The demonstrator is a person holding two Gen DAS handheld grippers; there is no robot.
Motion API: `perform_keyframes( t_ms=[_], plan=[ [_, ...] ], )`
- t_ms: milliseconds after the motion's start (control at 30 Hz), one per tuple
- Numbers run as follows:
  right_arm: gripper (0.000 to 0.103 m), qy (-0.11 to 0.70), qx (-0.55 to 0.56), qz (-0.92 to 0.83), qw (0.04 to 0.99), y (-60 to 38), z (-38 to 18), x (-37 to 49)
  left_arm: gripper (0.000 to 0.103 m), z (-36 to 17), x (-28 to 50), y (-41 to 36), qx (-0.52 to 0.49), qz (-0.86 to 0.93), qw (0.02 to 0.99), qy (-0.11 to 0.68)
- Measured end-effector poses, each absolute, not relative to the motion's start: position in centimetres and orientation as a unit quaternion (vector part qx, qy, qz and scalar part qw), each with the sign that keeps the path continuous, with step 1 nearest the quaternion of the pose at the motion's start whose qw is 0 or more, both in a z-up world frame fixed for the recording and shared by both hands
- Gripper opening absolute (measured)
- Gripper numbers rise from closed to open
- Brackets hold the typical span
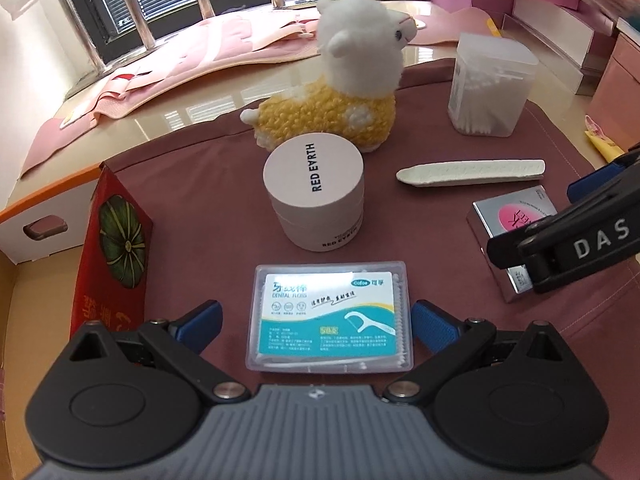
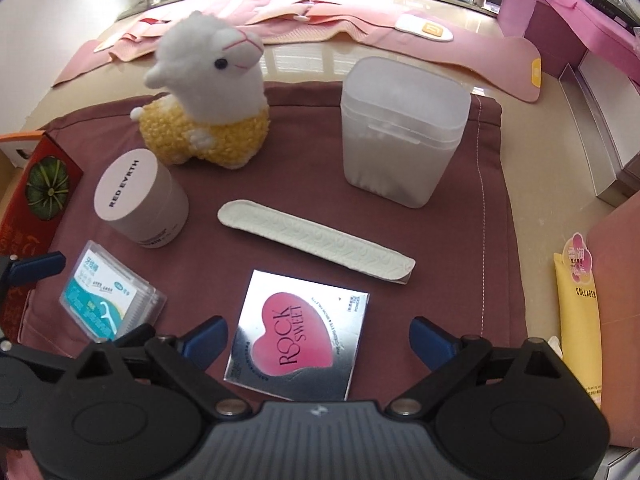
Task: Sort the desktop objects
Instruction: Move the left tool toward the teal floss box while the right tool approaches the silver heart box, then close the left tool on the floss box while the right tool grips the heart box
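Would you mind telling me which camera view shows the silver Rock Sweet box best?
The right wrist view: the silver Rock Sweet box lies whole and readable between the open right gripper. In the left wrist view that gripper covers much of it.

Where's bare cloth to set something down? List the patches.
Bare cloth lies right of the strip, below the swab box. A smaller patch lies between jar and strip. Crowded around the floss box and silver box.

Light: bright daylight from the window (image 1: 168, 0) behind
Glare: reflections on the glossy tabletop (image 1: 208, 108)
Shadows: soft
Edges: strong fisheye bending, dark corners
Focus: mostly sharp
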State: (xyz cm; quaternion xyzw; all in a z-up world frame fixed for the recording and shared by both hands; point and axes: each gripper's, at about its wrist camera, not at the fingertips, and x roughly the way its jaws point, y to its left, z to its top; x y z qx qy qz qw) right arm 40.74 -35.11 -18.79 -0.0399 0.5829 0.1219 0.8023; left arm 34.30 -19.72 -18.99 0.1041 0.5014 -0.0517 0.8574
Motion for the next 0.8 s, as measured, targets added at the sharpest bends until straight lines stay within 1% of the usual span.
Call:
perform_keyframes(
  t_ms=[267,333,433,567,600,633,667,700,767,800],
  plan=[
    [0.094,0.599,-0.039,0.107,0.793,-34.5,-19.4,41.1,0.103,-19.4,35.0,-19.4,0.098,-0.036,0.846,0.523],
    [0.084,0.601,-0.038,0.103,0.792,-34.5,-19.4,41.1,0.102,-19.5,35.0,-19.3,0.092,-0.035,0.843,0.528],
    [0.084,0.604,-0.034,0.101,0.79,-34.5,-19.4,41.2,0.101,-19.5,35.2,-19.3,0.09,-0.037,0.84,0.533],
    [0.083,0.606,-0.037,0.1,0.788,-34.3,-19.4,41.1,0.095,-19.4,35.3,-19.5,0.091,-0.043,0.839,0.534],
    [0.08,0.606,-0.039,0.1,0.788,-34.3,-19.4,41.1,0.094,-19.3,35.4,-19.5,0.09,-0.045,0.839,0.535],
    [0.078,0.606,-0.041,0.1,0.788,-34.2,-19.3,41.0,0.091,-19.3,35.4,-19.5,0.086,-0.047,0.839,0.535],
    [0.077,0.606,-0.042,0.1,0.788,-34.2,-19.2,41.0,0.085,-19.2,35.4,-19.4,0.08,-0.051,0.839,0.536],
    [0.075,0.605,-0.044,0.101,0.788,-34.1,-19.2,40.9,0.083,-19.2,35.5,-19.4,0.074,-0.053,0.838,0.538],
    [0.071,0.605,-0.054,0.102,0.788,-33.9,-19.2,40.9,0.083,-19.1,35.6,-19.4,0.07,-0.052,0.836,0.541],
    [0.068,0.605,-0.056,0.102,0.787,-33.9,-19.1,40.9,0.083,-19.1,35.6,-19.5,0.07,-0.051,0.836,0.542]
  ],
)
